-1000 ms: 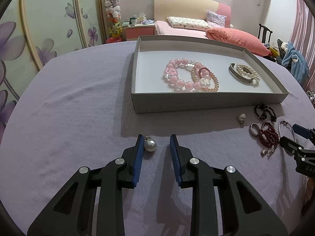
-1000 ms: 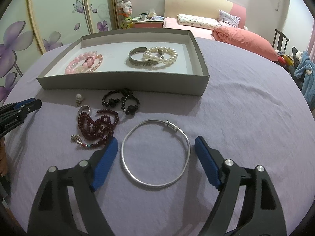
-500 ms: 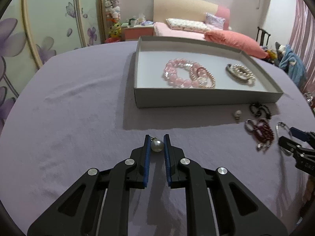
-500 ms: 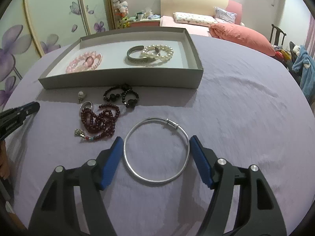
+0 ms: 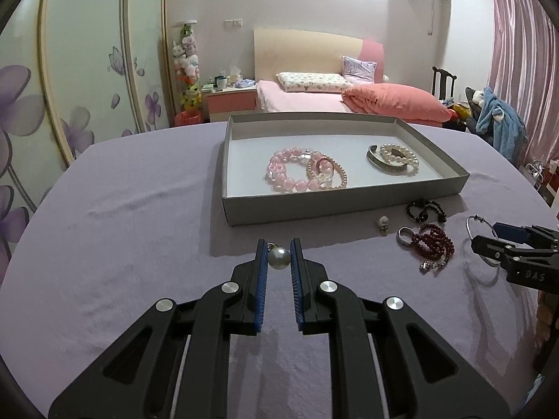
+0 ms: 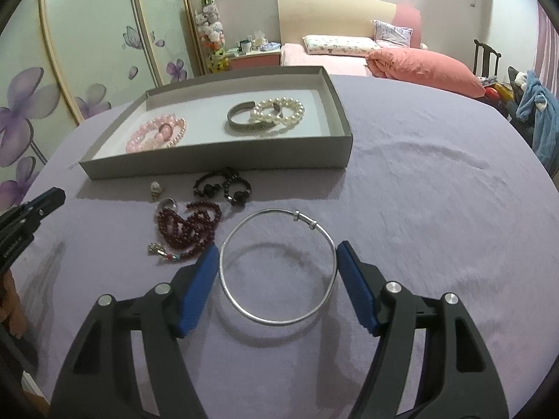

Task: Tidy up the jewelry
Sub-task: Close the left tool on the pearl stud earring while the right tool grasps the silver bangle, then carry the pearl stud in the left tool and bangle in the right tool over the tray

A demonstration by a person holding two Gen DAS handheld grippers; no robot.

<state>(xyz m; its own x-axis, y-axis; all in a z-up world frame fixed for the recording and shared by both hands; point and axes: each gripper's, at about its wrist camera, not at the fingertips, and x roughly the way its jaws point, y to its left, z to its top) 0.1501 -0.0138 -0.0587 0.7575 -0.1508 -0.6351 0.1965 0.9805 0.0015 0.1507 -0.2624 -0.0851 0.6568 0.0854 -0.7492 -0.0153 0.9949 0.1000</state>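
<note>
Both claws have closed in since a second ago: the right claw [image 6: 277,272] now pinches the bangle [image 6: 277,267], lifted off the table [image 6: 436,216]; the left claw [image 5: 278,256] grips a pearl [image 5: 278,258]. Four bracelets lie in the box [image 5: 335,206]; dark beads [image 6: 188,230], ring and earring remain outside.

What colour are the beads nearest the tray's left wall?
Pale pink beads; the left wrist view shows them best.

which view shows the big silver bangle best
The right wrist view: the whole silver bangle shows, held between the right gripper fingers above the purple cloth. The left wrist view shows only an arc behind that gripper.
</note>
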